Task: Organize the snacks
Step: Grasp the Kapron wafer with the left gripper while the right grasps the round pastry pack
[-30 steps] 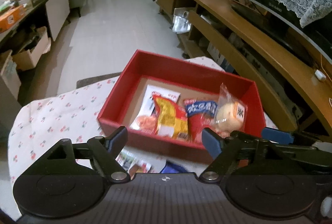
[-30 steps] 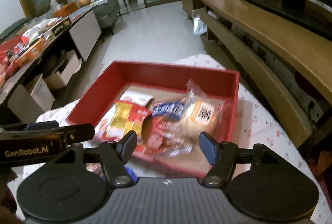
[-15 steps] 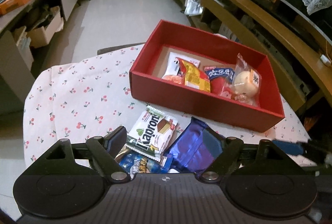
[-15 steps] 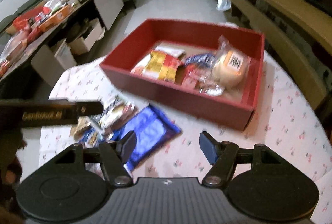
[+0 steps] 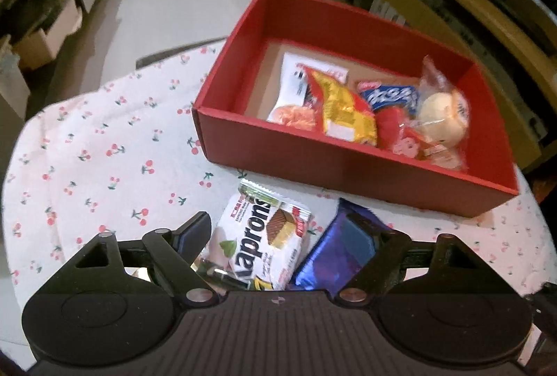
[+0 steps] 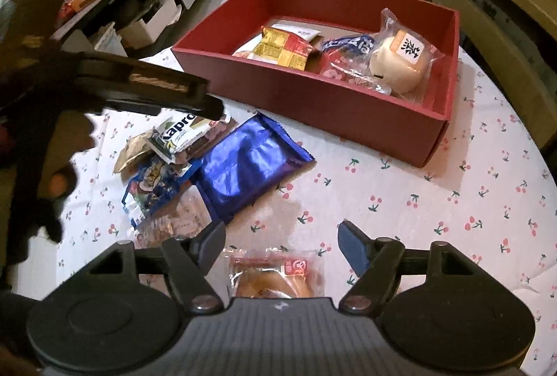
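A red box (image 5: 348,167) (image 6: 348,111) on the cherry-print tablecloth holds a white packet, a yellow-red packet (image 5: 344,111), a blue packet and a wrapped bun (image 6: 400,66). In front of it lie loose snacks. My left gripper (image 5: 282,233) is open, low over a white Kaprons wafer packet (image 5: 264,236) that sits between its fingers, with a shiny blue packet (image 5: 341,254) (image 6: 243,167) by the right finger. My right gripper (image 6: 282,233) is opening, and a clear-wrapped bread packet (image 6: 275,275) lies between its fingers, untouched.
The left gripper's body (image 6: 156,87) and the hand (image 6: 52,167) holding it fill the left side of the right wrist view. More small packets (image 6: 153,181) lie under the wafer. A wooden shelf unit (image 5: 452,10) stands beyond the table edge.
Both grippers drew back from above the red box to the loose snacks in front of it. The left one sank toward the wafer packet; the right one came over the bread packet and widened.
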A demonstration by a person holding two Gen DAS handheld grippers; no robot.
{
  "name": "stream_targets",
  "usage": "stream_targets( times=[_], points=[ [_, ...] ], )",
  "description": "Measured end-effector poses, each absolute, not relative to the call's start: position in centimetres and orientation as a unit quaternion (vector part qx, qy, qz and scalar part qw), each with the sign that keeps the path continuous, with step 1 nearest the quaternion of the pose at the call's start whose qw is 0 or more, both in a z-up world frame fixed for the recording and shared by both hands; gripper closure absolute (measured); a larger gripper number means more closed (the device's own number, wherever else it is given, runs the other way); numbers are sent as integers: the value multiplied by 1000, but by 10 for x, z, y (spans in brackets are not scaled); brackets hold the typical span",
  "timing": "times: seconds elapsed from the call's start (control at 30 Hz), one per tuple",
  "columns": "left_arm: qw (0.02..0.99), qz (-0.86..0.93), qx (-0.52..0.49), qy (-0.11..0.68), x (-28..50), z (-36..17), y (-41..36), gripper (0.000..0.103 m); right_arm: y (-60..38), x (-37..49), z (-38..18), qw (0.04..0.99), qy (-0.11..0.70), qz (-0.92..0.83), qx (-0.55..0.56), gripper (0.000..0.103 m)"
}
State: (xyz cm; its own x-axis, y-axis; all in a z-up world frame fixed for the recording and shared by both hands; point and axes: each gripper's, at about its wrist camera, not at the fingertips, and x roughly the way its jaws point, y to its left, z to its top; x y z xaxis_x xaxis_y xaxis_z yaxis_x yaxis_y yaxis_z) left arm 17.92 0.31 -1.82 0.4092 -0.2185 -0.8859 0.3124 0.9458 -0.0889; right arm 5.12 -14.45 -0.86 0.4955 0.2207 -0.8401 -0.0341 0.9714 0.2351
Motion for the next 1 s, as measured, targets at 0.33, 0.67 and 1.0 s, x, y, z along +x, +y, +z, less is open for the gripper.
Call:
stream_targets(
  times=[0.33, 0.67, 1.0],
  points=[
    [820, -149, 48, 550, 183, -39, 2, 32, -153, 53, -13, 851, 508, 79, 107, 25],
    [824, -152, 41, 544, 164, -20, 4, 37, -160, 47, -21, 843, 520, 72, 118, 24],
    [824, -174, 19, 539, 152, -5, 2, 37, -137, 42, -41, 822, 554, 98, 87, 20]
  ],
)
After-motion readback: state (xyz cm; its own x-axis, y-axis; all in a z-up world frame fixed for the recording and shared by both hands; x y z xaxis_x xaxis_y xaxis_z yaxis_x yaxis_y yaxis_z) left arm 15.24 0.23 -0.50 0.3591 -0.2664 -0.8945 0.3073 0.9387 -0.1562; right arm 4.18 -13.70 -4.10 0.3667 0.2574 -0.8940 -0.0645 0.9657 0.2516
